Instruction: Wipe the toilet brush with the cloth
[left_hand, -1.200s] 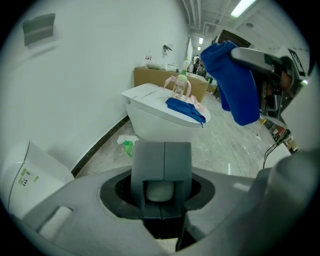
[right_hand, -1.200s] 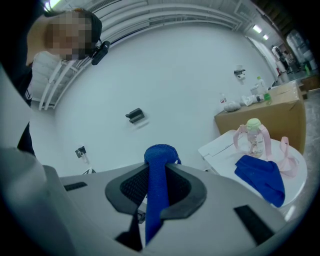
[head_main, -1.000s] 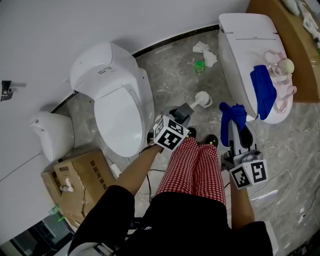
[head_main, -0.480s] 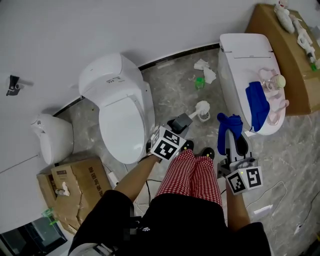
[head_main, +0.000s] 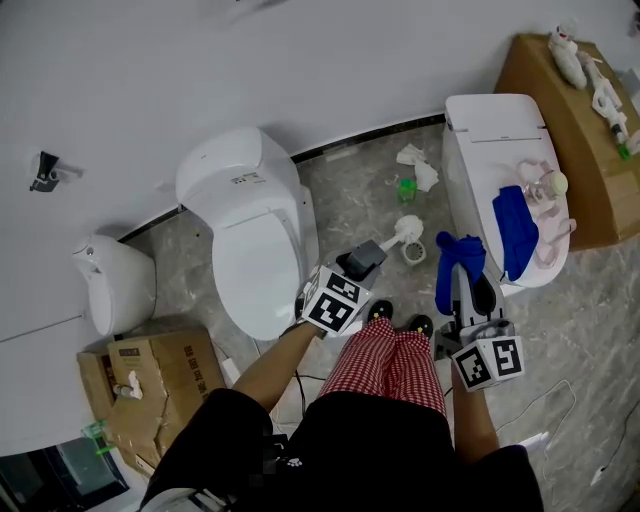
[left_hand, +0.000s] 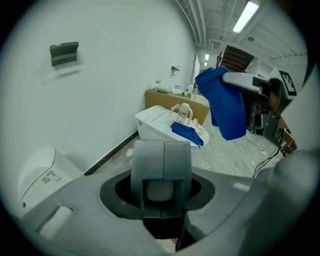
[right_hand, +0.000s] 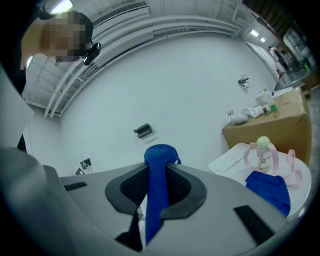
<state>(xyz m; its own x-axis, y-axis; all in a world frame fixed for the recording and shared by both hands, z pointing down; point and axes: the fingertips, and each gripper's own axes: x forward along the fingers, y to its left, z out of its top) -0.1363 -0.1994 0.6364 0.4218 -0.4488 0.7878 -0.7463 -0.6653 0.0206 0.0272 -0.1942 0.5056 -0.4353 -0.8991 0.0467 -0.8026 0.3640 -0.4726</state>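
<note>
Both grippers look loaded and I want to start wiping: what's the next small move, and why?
Probably bring the right gripper toward the left gripper so its blue cloth meets the toilet brush. The left gripper appears to hold the brush, and the cloth hangs apart from it.

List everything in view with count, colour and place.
left toilet: one, white, centre
right toilet: one, white, right
rounded fixture: one, white, left
cardboard box: one, brown, lower left
big box: one, brown, beside right toilet
folded cloth: one, blue, on right toilet
bottle: one, pink, on right toilet
small bottle: one, green, floor
tissue: one clump, white, floor
toilet brush: one, white, in left gripper
held cloth: one, blue, in right gripper
trousers: one pair, red checked, bottom centre
</note>
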